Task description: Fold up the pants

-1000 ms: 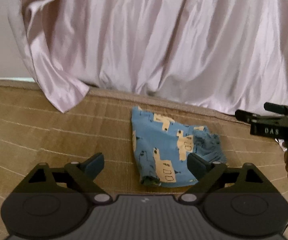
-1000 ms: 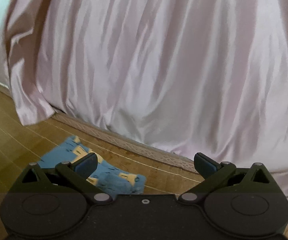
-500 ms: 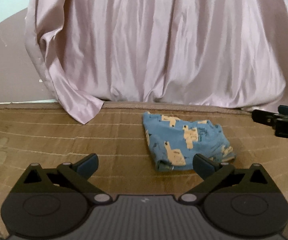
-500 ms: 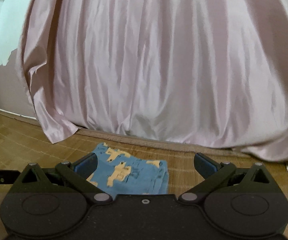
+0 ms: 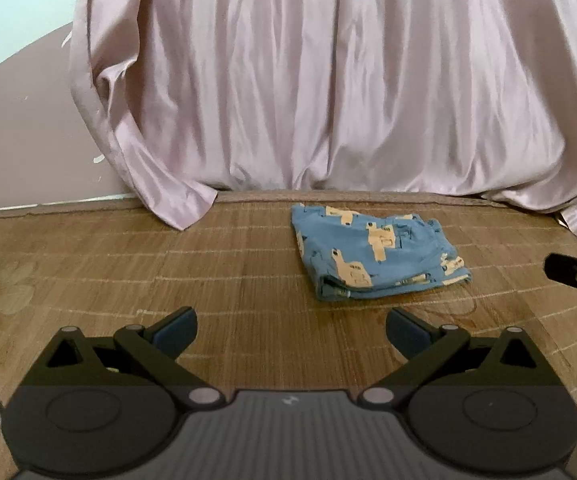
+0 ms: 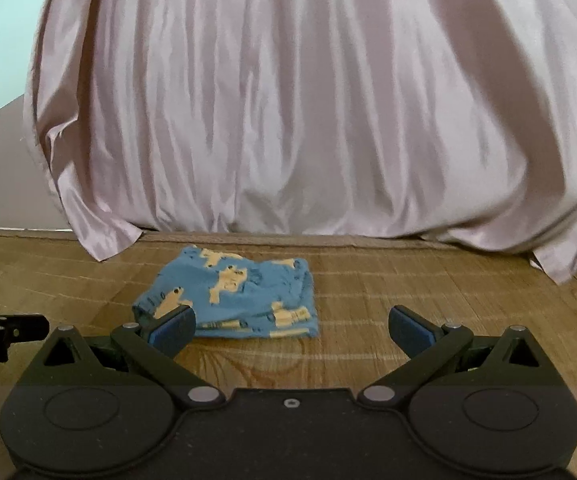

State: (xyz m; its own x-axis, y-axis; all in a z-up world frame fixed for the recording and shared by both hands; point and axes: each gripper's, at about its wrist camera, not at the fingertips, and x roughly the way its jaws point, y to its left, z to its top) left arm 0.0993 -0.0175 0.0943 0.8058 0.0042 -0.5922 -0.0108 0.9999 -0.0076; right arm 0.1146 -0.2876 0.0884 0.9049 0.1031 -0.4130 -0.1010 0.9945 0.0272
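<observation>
Woven mat, pink curtain behind, folded blue pants lying flat, left claw and right claw spread, empty

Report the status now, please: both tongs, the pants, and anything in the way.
Left tongs open, empty. Right tongs open, empty. Blue pants folded on the mat, untouched. Pink curtain behind; nothing in the way.
</observation>
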